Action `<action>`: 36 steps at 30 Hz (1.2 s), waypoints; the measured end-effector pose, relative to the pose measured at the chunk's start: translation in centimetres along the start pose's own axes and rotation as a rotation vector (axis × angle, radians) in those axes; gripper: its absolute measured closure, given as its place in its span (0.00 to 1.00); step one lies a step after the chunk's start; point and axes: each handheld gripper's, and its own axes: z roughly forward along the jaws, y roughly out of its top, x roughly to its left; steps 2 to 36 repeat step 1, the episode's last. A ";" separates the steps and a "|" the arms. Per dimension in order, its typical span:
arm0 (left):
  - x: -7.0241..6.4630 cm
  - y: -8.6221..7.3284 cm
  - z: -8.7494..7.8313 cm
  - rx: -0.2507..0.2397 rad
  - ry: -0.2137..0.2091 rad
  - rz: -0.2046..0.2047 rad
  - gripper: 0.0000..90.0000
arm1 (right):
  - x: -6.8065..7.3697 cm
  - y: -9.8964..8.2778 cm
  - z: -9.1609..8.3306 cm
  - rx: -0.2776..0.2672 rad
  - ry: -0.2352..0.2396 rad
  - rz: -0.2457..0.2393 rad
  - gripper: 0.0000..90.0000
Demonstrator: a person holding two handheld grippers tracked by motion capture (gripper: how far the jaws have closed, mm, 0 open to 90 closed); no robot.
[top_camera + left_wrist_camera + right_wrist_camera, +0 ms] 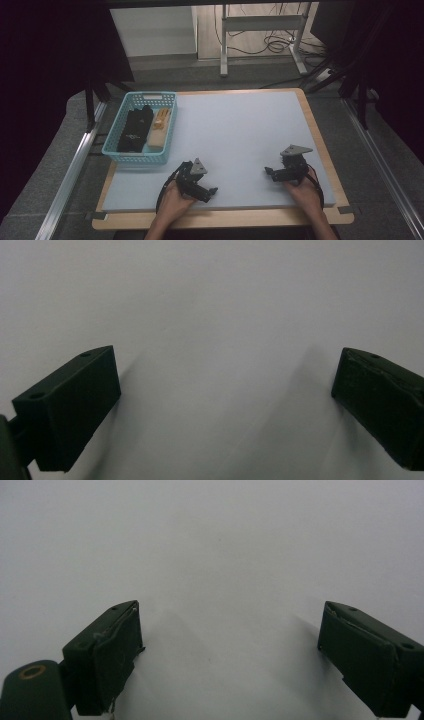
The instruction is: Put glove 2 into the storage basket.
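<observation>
High view first: a pale mat (240,135) covers the wooden table (320,145), and a teal basket (114,131) sits at the far left of it, long axis running near to far, holding a black folded item (134,129) on its left side and a tan item (160,127) on its right, both lying lengthwise along the basket's long axis. Left gripper (210,192) rests low at the near left of the mat, just near of the basket's near right corner, its tips pointing right; right gripper (269,171) sits at the near right, well apart from the basket, its tips pointing left toward the other. Left gripper view: the left gripper (225,390) has its two black jaws spread wide with nothing but bare mat (215,300) between them. Right gripper view: the right gripper (230,645) likewise stands wide apart and empty over bare mat (215,540). My judgement is that work is at its starting pose, nothing picked yet; the next move calls for the left gripper to turn toward the far left and reach over the basket rim, lining its jaws across the short width of whichever item it takes
</observation>
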 end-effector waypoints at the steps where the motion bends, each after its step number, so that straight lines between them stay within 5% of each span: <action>1: 0.0 0.0 0.0 0.000 0.000 -0.001 0.00 | 0.0 0.0 0.0 0.000 0.002 0.001 0.11; 36: 0.0 0.0 0.0 0.000 0.000 -0.001 0.00 | 0.0 0.0 0.0 0.000 0.002 0.001 0.11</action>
